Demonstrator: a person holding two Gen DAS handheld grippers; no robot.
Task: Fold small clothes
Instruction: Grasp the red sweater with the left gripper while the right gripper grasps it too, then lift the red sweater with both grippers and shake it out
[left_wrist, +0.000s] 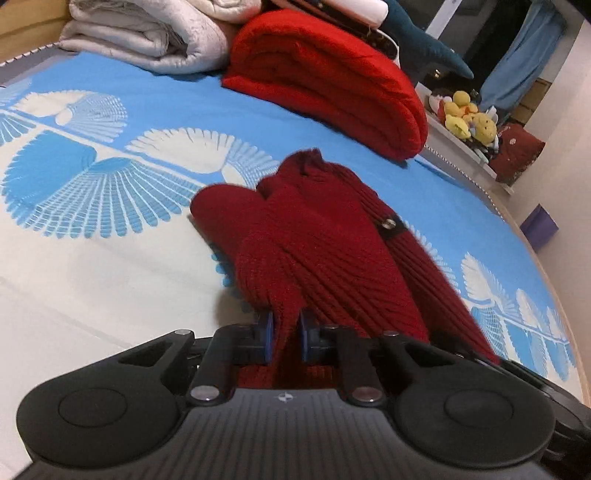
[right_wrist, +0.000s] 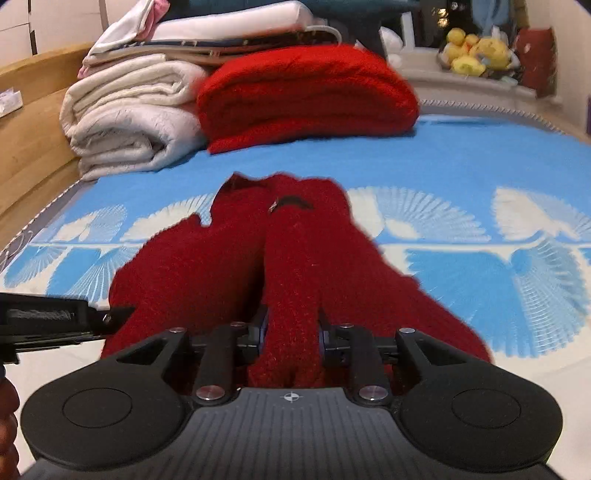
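Left wrist view: no writing is legible; only a small dark tab with a metal snap (left_wrist: 388, 223) shows on the dark red ribbed knit garment (left_wrist: 325, 236). The left tongs (left_wrist: 285, 338) pinch its near edge, which hides the fingertips. The garment's long axis runs straight ahead of the tongs across the blue-and-white patterned bedspread (left_wrist: 110, 184). The right tongs (right_wrist: 291, 332) clamp a thick fold; motion blur smears its far end.

Left gripper (left_wrist: 284, 341): matte black body with ribbed grey centre plate, small white crosshair mark, two round side discs, silver pivot screws, blue finger pads (left_wrist: 267, 338). Right gripper (right_wrist: 291, 334): identical build, its pads mostly hidden.
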